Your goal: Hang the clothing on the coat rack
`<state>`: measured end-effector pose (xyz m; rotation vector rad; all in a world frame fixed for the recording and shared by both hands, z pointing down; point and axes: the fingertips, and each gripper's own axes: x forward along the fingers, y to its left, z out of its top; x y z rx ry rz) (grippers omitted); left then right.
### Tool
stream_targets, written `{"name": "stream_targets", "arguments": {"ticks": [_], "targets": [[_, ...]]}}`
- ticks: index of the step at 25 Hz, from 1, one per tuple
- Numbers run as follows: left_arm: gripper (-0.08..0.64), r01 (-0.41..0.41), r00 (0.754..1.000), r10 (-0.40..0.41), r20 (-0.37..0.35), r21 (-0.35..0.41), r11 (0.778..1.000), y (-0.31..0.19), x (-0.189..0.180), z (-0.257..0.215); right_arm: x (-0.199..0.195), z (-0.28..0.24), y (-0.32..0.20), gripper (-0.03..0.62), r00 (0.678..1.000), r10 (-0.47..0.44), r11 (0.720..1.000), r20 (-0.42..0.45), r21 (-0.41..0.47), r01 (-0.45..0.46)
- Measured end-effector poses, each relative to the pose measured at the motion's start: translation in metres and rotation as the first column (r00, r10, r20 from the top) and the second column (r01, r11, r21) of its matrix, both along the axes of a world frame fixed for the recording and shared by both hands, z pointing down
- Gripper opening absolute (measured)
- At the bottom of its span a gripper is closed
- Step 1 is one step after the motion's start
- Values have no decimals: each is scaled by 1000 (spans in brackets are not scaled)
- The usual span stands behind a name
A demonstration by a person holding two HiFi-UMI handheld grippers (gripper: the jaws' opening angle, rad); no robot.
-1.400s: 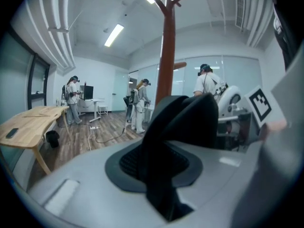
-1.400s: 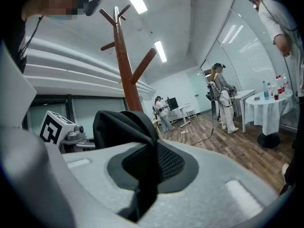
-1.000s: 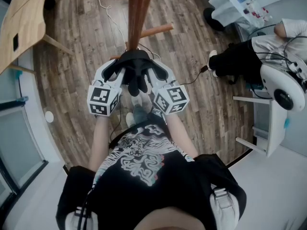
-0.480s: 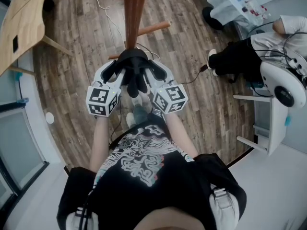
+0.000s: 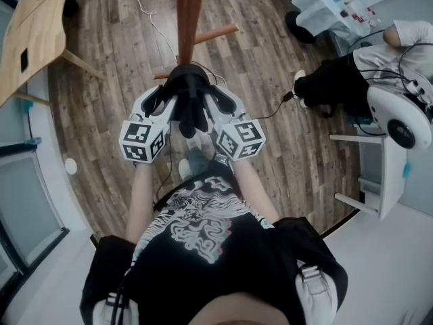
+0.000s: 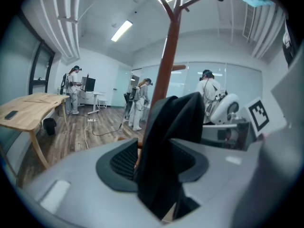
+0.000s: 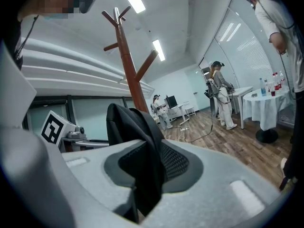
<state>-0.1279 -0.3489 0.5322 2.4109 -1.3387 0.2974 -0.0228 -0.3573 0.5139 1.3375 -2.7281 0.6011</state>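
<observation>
Sagging limp beside the coat rack (image 5: pixel 190 19) pole, the black garment (image 5: pixel 189 103) looks light and soft. The right gripper (image 5: pixel 215 103) pinches its fold. The left gripper (image 5: pixel 166 103) has just been opening wide, cloth loose between its jaws. Grip bunched folds.

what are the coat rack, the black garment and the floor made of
Coat rack: looks like solid wood, reddish-brown, with a smooth, slightly glossy stain.
Black garment: soft matte fabric, judging by its limp folds; the fibre is unclear.
Floor: wood or wood-look planks, with grey-brown grain and visible seams, low sheen.
</observation>
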Motion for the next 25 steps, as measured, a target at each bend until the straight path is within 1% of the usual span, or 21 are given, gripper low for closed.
{"name": "stream_targets", "arguments": {"ticks": [6, 16, 19, 23, 24, 25], "targets": [[152, -1, 1000, 1, 0, 6, 1000, 14, -1, -4, 3, -3, 14, 83, 1000, 16, 1000, 11, 4, -16], [152, -14, 1000, 14, -7, 15, 1000, 42, 4, -13, 28, -11, 38, 80, 995, 98, 995, 18, 21, -98], [150, -8, 1000, 8, -6, 30, 1000, 52, 3, -18, 29, -14, 48, 75, 995, 100, 995, 12, 27, -100], [149, 16, 1000, -15, -16, 57, 998, 66, 0, -25, 27, -20, 67, 72, 997, 75, 996, 7, 48, -75], [139, 12, 1000, -11, -15, 65, 998, 71, 0, -28, 27, -23, 71, 31, 998, 70, 996, 2, 58, -70], [88, 6, 1000, -6, -8, 77, 997, 76, 0, -31, 25, -26, 76, -2, 998, 65, 995, -8, 71, -65]]}}
